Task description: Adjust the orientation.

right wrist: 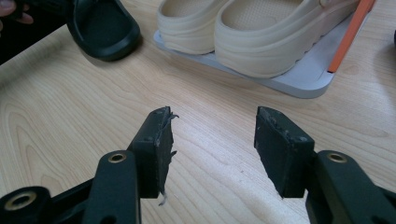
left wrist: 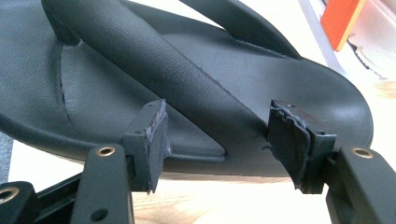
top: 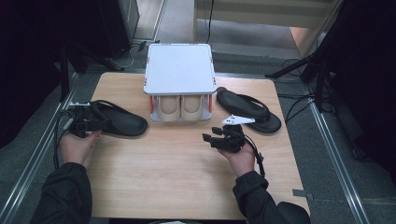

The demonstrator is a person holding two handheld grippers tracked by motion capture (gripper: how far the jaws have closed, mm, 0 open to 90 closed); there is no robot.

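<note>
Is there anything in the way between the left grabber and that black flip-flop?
No, nothing visible is. The left hand-held gripper is right at the black flip-flop, with its open jaws on either side of the strap and not pressing on it.

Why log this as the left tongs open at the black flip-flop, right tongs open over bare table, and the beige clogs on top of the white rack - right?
One slip: the beige clogs sit on the white rack's lower shelf, under its top plate, as the high view shows. The rest holds: left tongs open at the black flip-flop, right tongs open over bare table.
</note>
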